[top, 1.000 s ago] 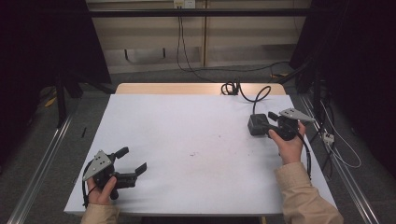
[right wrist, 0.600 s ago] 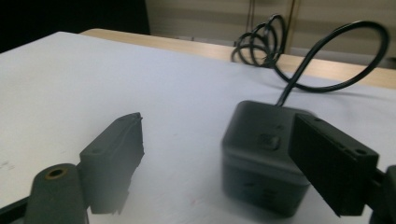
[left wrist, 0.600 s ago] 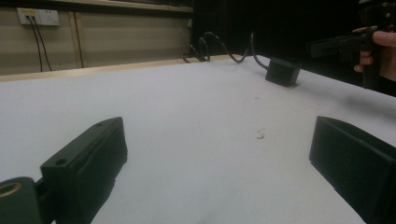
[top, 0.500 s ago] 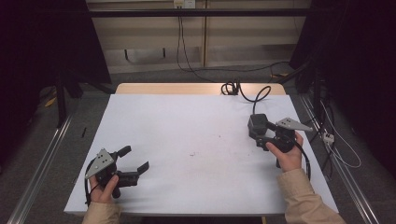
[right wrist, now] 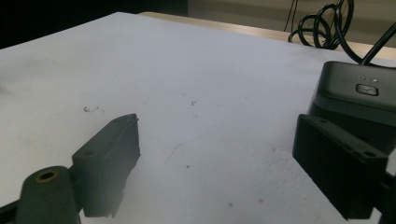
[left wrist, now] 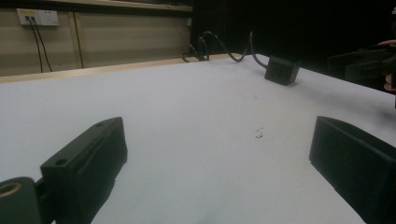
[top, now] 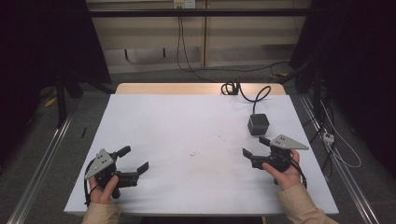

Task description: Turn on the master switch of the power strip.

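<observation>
The black box [top: 258, 124] sits on the white counter [top: 187, 130], cable attached. Just beside it, the right gripper [top: 256, 146] has just been opening its jaws, nothing between them. The left gripper [top: 134, 158], spread wide, rests well apart.

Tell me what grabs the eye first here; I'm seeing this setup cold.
A small black box with a cable sits alone at the far right of the big white table. The right tool lies just short of it, jaws apart with nothing between them, having just been opening. The left tool rests open at the near left corner.
</observation>
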The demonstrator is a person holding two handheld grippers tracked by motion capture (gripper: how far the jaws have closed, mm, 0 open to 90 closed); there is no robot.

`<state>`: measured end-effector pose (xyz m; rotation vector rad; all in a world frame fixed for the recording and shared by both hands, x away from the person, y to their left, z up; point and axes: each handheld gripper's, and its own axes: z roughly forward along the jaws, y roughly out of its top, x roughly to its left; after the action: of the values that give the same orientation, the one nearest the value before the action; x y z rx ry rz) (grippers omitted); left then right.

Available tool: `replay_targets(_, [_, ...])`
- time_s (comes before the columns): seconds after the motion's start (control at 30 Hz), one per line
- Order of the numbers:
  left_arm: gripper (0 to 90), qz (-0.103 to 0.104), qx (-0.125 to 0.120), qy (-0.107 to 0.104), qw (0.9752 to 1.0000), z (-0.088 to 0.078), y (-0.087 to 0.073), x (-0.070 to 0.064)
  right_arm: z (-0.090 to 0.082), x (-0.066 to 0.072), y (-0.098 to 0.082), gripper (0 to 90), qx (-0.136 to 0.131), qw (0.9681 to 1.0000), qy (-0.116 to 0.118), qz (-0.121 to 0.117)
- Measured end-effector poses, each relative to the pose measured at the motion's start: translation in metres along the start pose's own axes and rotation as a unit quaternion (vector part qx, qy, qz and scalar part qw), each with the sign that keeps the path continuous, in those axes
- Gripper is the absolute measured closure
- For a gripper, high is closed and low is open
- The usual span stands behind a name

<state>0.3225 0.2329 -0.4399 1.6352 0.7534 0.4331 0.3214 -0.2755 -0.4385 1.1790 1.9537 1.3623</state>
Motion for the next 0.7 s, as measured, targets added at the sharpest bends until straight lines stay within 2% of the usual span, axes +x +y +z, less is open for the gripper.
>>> replay_targets(0.2, [3.7,0.0,0.001,0.0,1.0,0.0,0.0,0.0,-0.006,0.006,-0.009,14.6,0.005,0.9999,0.006,-0.011])
replay_targets(0.33, [3.7,0.001,0.003,0.0,1.0,0.001,0.0,0.0,-0.01,0.009,-0.014,14.4,0.012,0.9995,0.01,-0.028])
replay_targets(0.7, [3.7,0.003,0.004,-0.001,1.0,0.002,0.0,0.0,-0.016,0.012,-0.024,13.4,0.02,0.9992,0.017,-0.03])
